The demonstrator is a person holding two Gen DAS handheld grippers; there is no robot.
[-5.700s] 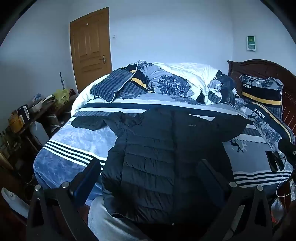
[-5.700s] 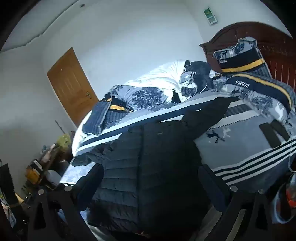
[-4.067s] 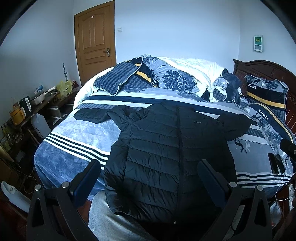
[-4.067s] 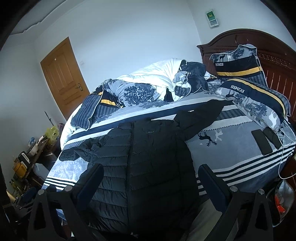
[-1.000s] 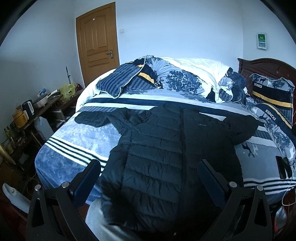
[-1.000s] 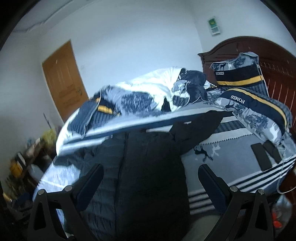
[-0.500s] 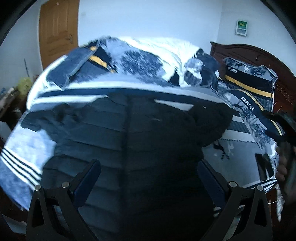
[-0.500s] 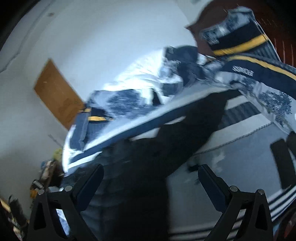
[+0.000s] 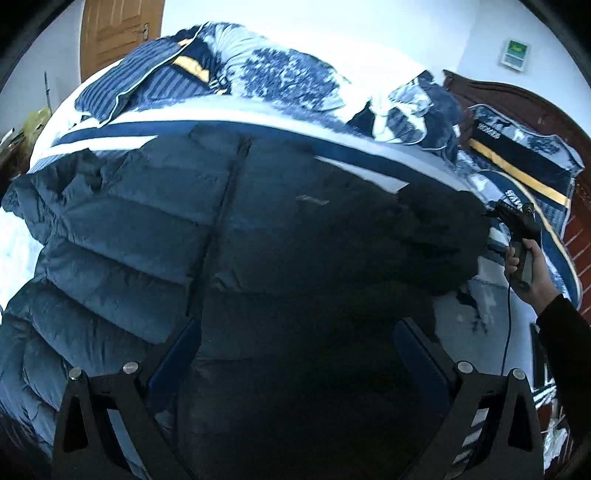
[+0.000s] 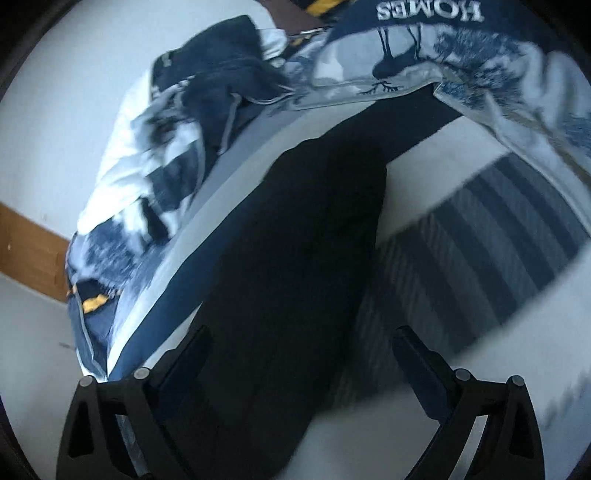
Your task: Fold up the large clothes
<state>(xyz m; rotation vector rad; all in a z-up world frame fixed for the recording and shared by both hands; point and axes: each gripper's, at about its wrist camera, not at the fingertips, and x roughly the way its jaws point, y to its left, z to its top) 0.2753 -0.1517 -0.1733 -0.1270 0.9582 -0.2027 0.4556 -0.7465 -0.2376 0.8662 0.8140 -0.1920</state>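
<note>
A black puffer jacket (image 9: 258,221) lies spread front-up on the bed, zip running down its middle. My left gripper (image 9: 295,350) hangs open low over the jacket's lower body, nothing between its fingers. The jacket's right sleeve (image 10: 314,221) runs diagonally across the striped bedcover. My right gripper (image 10: 299,358) points down at this sleeve. Its jaws are closing with the sleeve lying between them, and the pads are not pressing on it. In the left wrist view a hand (image 9: 513,258) holds that gripper at the sleeve's end.
A bundled quilt (image 9: 295,70) and folded bedding lie along the bed's far side. Pillows marked HOMES (image 10: 424,44) sit by the dark wooden headboard (image 9: 535,107). A wooden door (image 9: 118,33) is at the back left. A blue cable (image 9: 508,332) trails over the bed's right edge.
Both grippers have come down and forward onto the jacket. The right one swung out to the right sleeve and rolled; the left one now sits close over the jacket's body.
</note>
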